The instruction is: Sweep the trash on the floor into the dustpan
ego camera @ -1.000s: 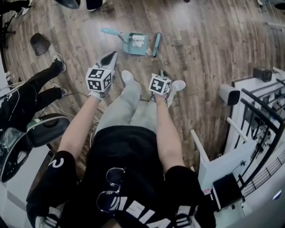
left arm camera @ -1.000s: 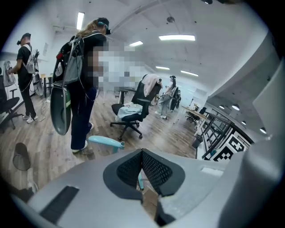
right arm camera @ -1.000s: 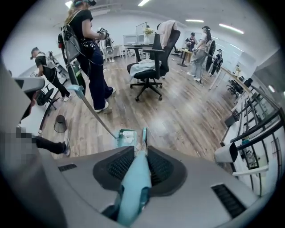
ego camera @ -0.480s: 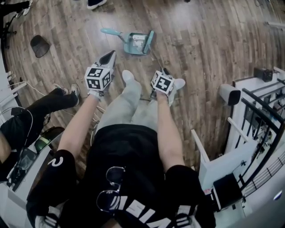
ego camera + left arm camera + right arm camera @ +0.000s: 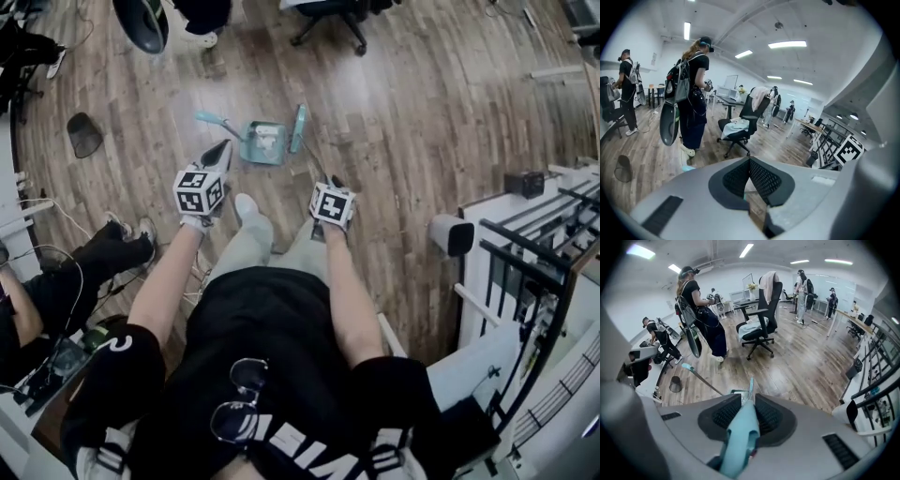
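Wood-plank floor (image 5: 422, 141) fills the head view, with an office chair (image 5: 328, 14) at its far edge near twelve o'clock. A teal dustpan (image 5: 265, 145) lies on the floor at twelve o'clock from the person's feet, and its long handle runs out toward ten o'clock. White crumpled trash (image 5: 270, 136) lies inside the pan. A teal broom (image 5: 298, 128) has its head on edge just beside the pan's three o'clock side; whether they touch cannot be told.

The right hand-held gripper (image 5: 749, 404) is clenched on the broom's teal handle, which passes between its ribbed pads (image 5: 771, 416) and runs down to the head. The left hand-held gripper (image 5: 750, 161) has its pads (image 5: 764, 180) closed tip to tip with nothing between them. It sits at seven o'clock from the pan, apart from it, pointing across the room.
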A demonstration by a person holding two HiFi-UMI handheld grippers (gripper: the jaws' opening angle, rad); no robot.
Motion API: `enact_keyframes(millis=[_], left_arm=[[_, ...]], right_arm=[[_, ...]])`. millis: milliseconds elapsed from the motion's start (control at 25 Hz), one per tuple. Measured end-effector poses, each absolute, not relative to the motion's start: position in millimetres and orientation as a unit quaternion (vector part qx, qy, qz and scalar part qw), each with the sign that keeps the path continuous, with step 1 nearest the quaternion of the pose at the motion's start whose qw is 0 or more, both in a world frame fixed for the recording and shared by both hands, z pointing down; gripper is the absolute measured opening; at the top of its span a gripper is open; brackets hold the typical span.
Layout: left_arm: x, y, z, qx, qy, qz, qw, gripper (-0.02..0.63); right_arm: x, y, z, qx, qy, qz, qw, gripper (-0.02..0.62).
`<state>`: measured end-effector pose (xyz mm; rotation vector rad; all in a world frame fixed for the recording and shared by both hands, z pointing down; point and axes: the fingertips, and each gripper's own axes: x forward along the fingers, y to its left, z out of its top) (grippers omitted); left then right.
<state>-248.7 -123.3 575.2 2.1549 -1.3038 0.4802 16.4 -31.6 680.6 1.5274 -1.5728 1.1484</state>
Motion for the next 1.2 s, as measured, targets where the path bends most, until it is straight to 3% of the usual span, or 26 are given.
enact_keyframes(millis=[400, 840, 1200], left_arm=[[-158.1, -144.9, 482.4, 0.816, -0.511, 0.101, 0.251, -0.002], [-134.0, -115.4, 481.2, 0.776, -0.571, 0.099, 0.249, -0.002], [-140.0, -84.3, 478.9, 0.75, -0.607, 0.095, 0.245, -0.002]], right_arm=[[103.7, -93.1, 564.3, 0.557, -0.677, 0.371, 0.307, 0.084], [166.7, -120.5, 540.0, 0.533, -0.717, 0.325, 0.312, 0.084], [176.7, -113.1, 545.1, 0.505, -0.736, 0.316, 0.321, 0.084]])
